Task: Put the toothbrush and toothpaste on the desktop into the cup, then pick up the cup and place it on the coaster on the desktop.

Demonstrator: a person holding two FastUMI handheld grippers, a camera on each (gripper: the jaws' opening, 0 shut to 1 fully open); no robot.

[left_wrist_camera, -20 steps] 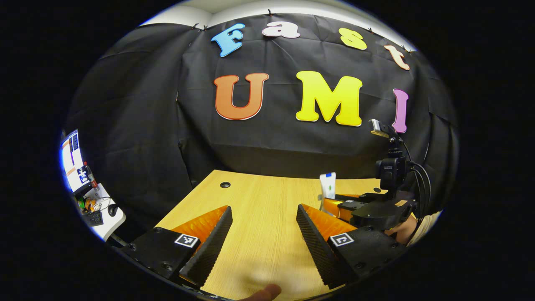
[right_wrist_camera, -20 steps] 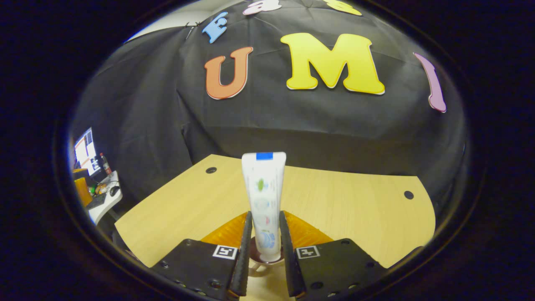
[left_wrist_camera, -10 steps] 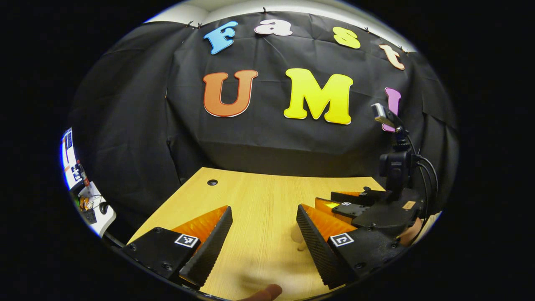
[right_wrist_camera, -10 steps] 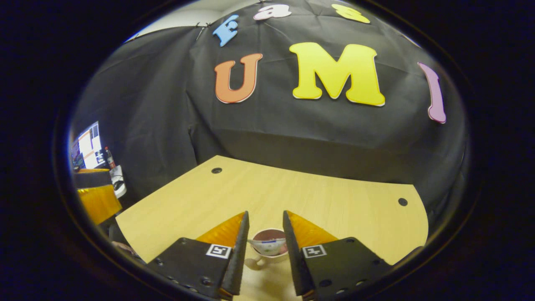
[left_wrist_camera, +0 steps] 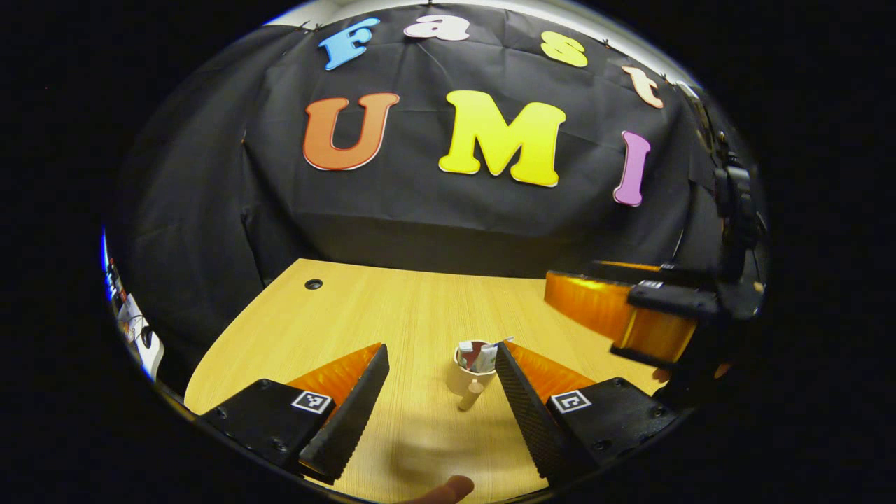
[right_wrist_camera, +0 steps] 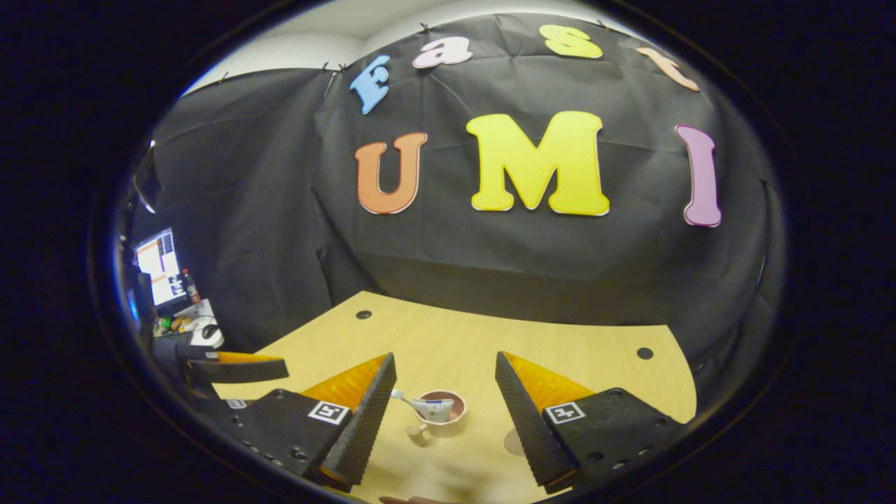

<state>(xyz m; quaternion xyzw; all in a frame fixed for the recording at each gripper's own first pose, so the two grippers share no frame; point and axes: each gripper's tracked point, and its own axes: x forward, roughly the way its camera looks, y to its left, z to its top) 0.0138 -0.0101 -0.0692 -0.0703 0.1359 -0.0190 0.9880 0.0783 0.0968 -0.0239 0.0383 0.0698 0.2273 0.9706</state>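
Step in hand: you are looking at the cup (right_wrist_camera: pixel 438 413) loaded with the toothpaste (right_wrist_camera: pixel 428 406), so, as I judge it, the lift to the coaster (right_wrist_camera: pixel 515 442) is coming next.
Cup: it is standing upright on the worktop (right_wrist_camera: pixel 574 357), its handle (left_wrist_camera: pixel 470 395) pointing toward you in the left gripper view.
Coaster: it is lying flat just beside the cup, partly behind a finger of the right gripper (right_wrist_camera: pixel 442 409).
Toothpaste: its long axis is leaning across the cup's mouth, one end sticking out over the rim toward the left gripper (left_wrist_camera: pixel 437 399).
Toothbrush: I cannot tell it apart among the cup's contents.
Right jaws: they are standing wide open, holding nothing, raised above the cup.
Left jaws: they are standing wide open too, holding nothing.
Advice: you are wanting to come in low and level, close on the cup's wall, and keep it upright so the leaning tube is not tipping out.
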